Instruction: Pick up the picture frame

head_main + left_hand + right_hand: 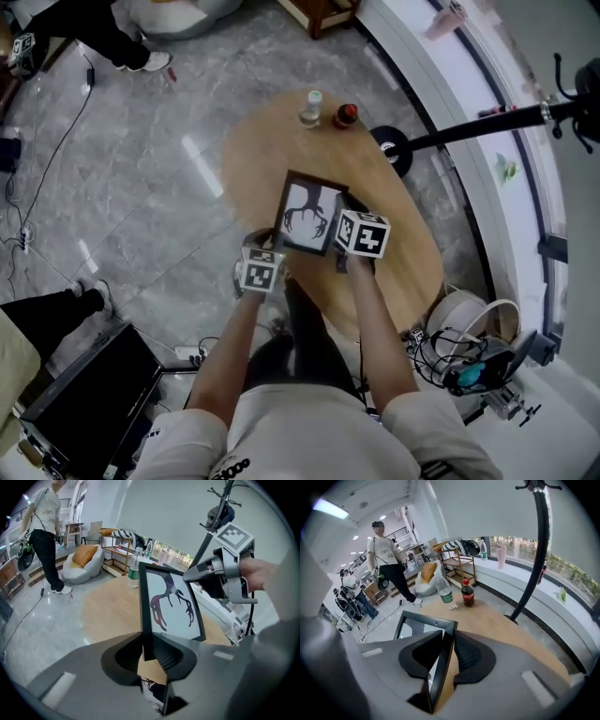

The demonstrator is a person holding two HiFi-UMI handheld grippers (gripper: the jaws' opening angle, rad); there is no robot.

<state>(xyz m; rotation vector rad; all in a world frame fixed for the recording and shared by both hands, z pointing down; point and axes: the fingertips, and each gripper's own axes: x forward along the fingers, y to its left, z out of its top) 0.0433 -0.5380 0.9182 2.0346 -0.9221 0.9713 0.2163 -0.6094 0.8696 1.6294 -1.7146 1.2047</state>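
The picture frame (309,217), black-edged with a dark antler print on white, hangs tilted above the oval wooden table (412,253), held from both sides. My left gripper (277,249) is shut on the frame's near left edge. In the left gripper view its jaws (150,649) clamp the black edge, and the print (171,604) faces that camera. My right gripper (341,246) is shut on the opposite edge. In the right gripper view its jaws (449,654) pinch the frame (439,667) edge-on. The right gripper (220,571) also shows in the left gripper view, at the frame's top right corner.
A water bottle (311,109) and a cola bottle (346,115) stand at the table's far end. A black stand with a round base (391,148) rises beside the table. A person (386,559) stands on the grey floor beyond. Cables and gear (469,361) lie at the right.
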